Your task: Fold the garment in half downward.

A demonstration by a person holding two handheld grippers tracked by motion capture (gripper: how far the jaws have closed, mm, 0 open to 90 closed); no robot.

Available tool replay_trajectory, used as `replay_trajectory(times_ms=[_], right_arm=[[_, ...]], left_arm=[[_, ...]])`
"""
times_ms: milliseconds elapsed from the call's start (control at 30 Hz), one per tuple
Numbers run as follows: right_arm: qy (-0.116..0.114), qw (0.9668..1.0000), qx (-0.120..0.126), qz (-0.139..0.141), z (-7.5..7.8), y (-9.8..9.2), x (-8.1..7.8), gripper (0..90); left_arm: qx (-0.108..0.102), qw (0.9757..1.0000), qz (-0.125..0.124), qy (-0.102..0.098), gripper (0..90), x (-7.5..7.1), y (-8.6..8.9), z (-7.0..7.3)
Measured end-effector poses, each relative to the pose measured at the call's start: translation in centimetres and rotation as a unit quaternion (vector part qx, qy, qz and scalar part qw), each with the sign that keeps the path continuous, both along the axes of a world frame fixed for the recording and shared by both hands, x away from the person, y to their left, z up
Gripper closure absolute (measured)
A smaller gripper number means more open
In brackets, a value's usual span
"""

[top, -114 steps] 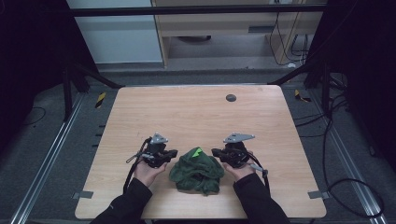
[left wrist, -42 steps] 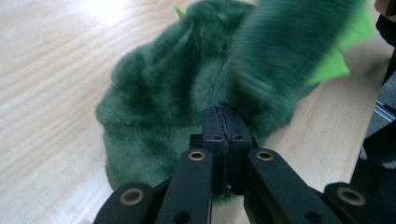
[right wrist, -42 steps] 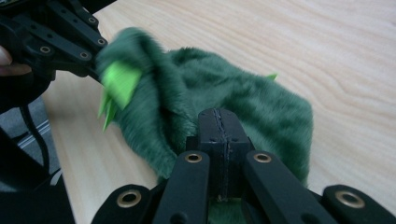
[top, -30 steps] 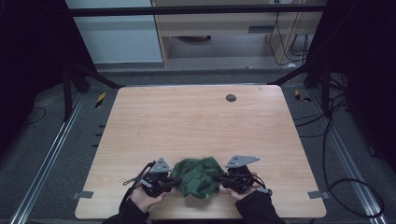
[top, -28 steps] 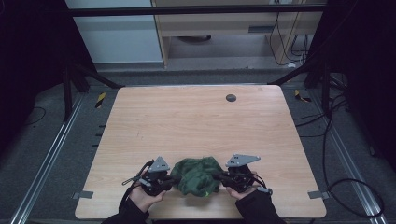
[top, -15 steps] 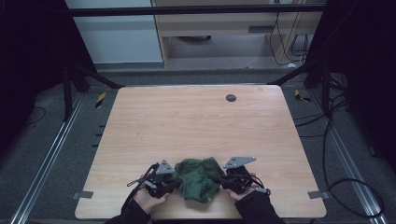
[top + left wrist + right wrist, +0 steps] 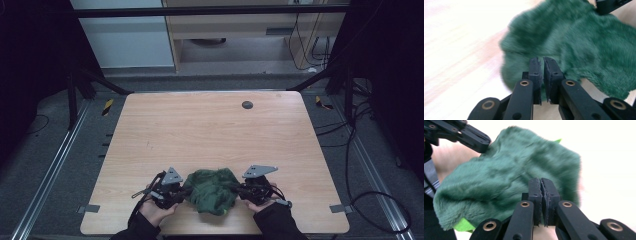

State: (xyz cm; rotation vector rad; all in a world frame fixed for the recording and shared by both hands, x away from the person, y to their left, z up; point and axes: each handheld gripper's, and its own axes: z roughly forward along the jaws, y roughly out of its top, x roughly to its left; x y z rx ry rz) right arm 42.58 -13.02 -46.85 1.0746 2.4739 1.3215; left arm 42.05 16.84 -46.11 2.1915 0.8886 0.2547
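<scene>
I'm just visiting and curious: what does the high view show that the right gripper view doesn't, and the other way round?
The high view alone takes in the whole wooden table, a dark round spot near its far edge, and the person's hands. The right gripper view alone shows, close up, its jaws pressed together at the cloth's edge and a bright green patch underneath. Both show the green fuzzy cloth and the left hand-held gripper at its other side.

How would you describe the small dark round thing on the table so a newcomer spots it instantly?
Start with the light wooden table and look to its far edge, right of centre. There sits a small dark round spot, apart from everything else. It lies flat and alone on bare wood, far from the crumpled green cloth between the two hand-held tools at the near edge; what it is cannot be told.
</scene>
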Motion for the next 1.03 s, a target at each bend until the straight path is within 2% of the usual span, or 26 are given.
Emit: replay_trajectory(times_ms=[100,300,433,467,533,567,600,633,767,800,833,933,1000,1033], right_arm=[[-0.014,0.9996,0.005,-0.022,0.6,-1.2,0.4,85.4],[-0.032,0.9965,0.001,-0.077,0.9,-3.8,1.3,77.9],[-0.037,0.9939,-0.010,-0.104,0.8,-5.0,1.7,74.5],[-0.040,0.9923,-0.014,-0.116,0.8,-5.7,1.8,72.2],[-0.041,0.9915,-0.014,-0.123,0.8,-6.1,1.9,70.6],[-0.041,0.9898,-0.018,-0.135,0.8,-6.6,2.1,68.1],[-0.041,0.9898,-0.018,-0.135,0.8,-6.6,2.1,68.1],[-0.044,0.9880,-0.024,-0.146,0.7,-7.1,2.2,65.2],[-0.042,0.9838,-0.036,-0.170,0.3,-8.0,2.6,60.1],[-0.042,0.9838,-0.036,-0.170,0.3,-8.0,2.6,60.1],[-0.043,0.9820,-0.039,-0.180,0.1,-8.5,2.7,57.2],[-0.047,0.9792,-0.044,-0.192,-0.1,-9.0,2.9,52.8],[-0.048,0.9778,-0.046,-0.199,-0.2,-9.2,3.0,50.1],[-0.048,0.9778,-0.046,-0.199,-0.2,-9.2,3.0,50.1]], left_arm=[[-0.008,0.9996,0.025,-0.011,82.8,0.7,1.4,0.7],[-0.015,0.9976,0.066,-0.012,79.0,2.1,3.7,0.7],[-0.016,0.9966,0.080,-0.015,77.7,2.6,4.7,0.6],[-0.010,0.9959,0.088,-0.019,75.2,3.0,5.3,0.6],[-0.008,0.9957,0.090,-0.020,73.5,3.1,5.5,0.6],[-0.002,0.9946,0.100,-0.025,71.3,3.3,6.0,0.5],[-0.002,0.9946,0.100,-0.025,69.1,3.3,6.0,0.5],[0.002,0.9942,0.105,-0.027,67.1,3.4,6.3,0.4],[0.008,0.9915,0.125,-0.035,58.3,4.0,7.5,0.1],[0.008,0.9915,0.125,-0.035,56.2,4.0,7.5,0.1],[0.010,0.9898,0.137,-0.038,53.9,4.2,8.1,0.0],[0.008,0.9870,0.156,-0.037,48.2,4.5,9.0,-0.1],[0.011,0.9854,0.166,-0.037,45.3,4.7,9.5,-0.2],[0.011,0.9854,0.166,-0.037,44.4,4.7,9.5,-0.2]])
